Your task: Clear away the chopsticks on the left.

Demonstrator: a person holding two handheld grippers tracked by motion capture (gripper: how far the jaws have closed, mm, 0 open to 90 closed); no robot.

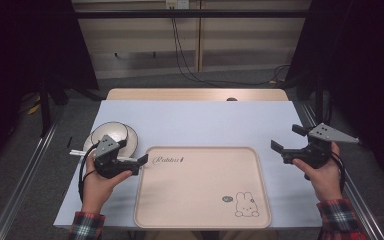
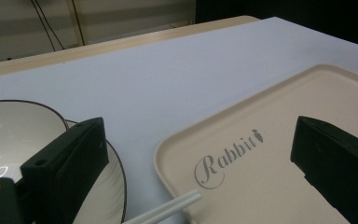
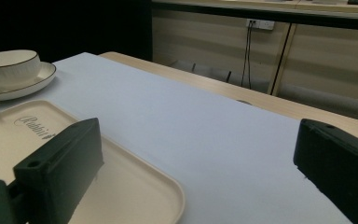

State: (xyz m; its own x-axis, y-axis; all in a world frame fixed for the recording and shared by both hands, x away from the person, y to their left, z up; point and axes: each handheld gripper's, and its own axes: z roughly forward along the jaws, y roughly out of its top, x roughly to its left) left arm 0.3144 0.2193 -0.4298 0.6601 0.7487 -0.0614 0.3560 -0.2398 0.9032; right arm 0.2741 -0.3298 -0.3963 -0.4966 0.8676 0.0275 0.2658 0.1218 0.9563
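Hovering my left gripper [image 1: 141, 161], jaws wide and empty, beside the beige rabbit-print plastic tray [image 1: 202, 220], I'm approaching the white dark-rimmed bowl on its plate [image 1: 111, 133] left of the tray. Next: grip probably the white stick [image 2: 165, 210]. Right gripper [image 1: 279, 148] idles spread right of the tray.

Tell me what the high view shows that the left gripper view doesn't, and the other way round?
The high view alone takes in the person's hands, the right gripper held open beside the tray's right edge, and the rabbit drawing near the tray's front corner. The left gripper view alone gives a close look between its own open jaws at the white stick resting on the tray's rim. Both share the beige tray with its "Rabbit" lettering, the bowl on its plate, and the pale blue table cover.
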